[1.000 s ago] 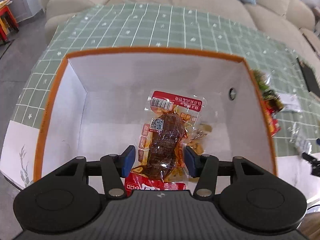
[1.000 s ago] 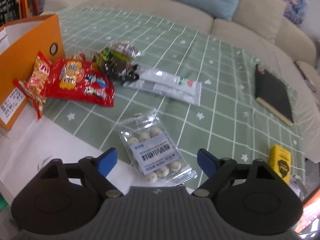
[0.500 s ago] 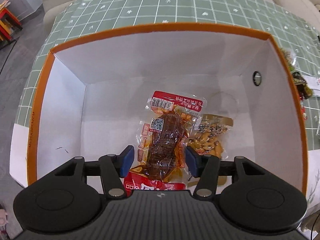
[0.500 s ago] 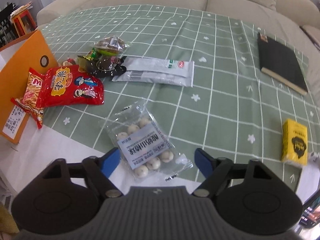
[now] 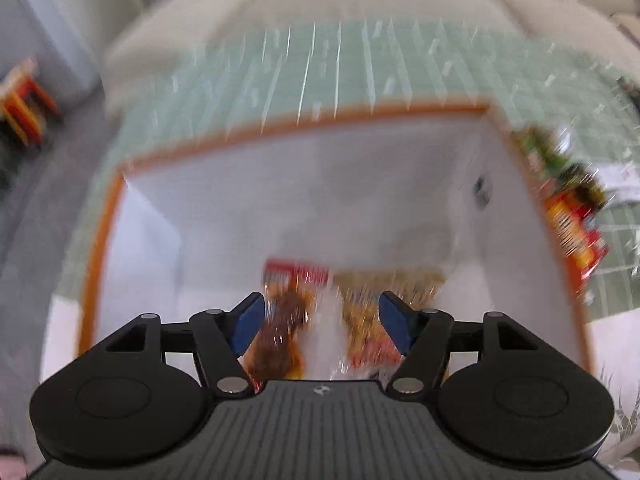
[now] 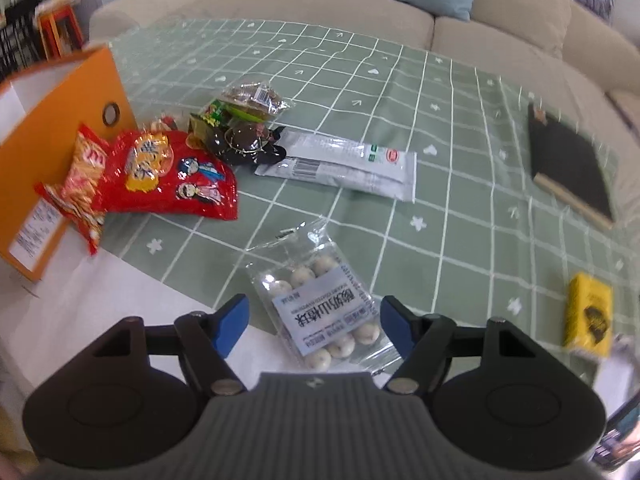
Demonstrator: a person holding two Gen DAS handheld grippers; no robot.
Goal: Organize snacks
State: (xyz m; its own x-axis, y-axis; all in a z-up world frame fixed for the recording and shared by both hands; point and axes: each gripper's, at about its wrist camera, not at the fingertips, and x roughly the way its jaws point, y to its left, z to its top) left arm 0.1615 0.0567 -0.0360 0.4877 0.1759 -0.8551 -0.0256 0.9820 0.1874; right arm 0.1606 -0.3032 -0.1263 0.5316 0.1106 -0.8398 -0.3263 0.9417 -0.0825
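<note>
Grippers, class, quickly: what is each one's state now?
Left gripper: open, holding nothing, above the orange box.
Right gripper: open, empty.

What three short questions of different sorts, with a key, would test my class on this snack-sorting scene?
1. True or false: the left gripper has its jaws closed on the dark meat snack.
2. Which packet lies between the fingers of the right gripper?
A. the red crisp bag
B. the clear packet of white balls
C. the yellow box
3. Fill in: two snack packets lie inside the ____ box.

Key: 1 false, the jaws are apart; 2 B; 3 orange.
</note>
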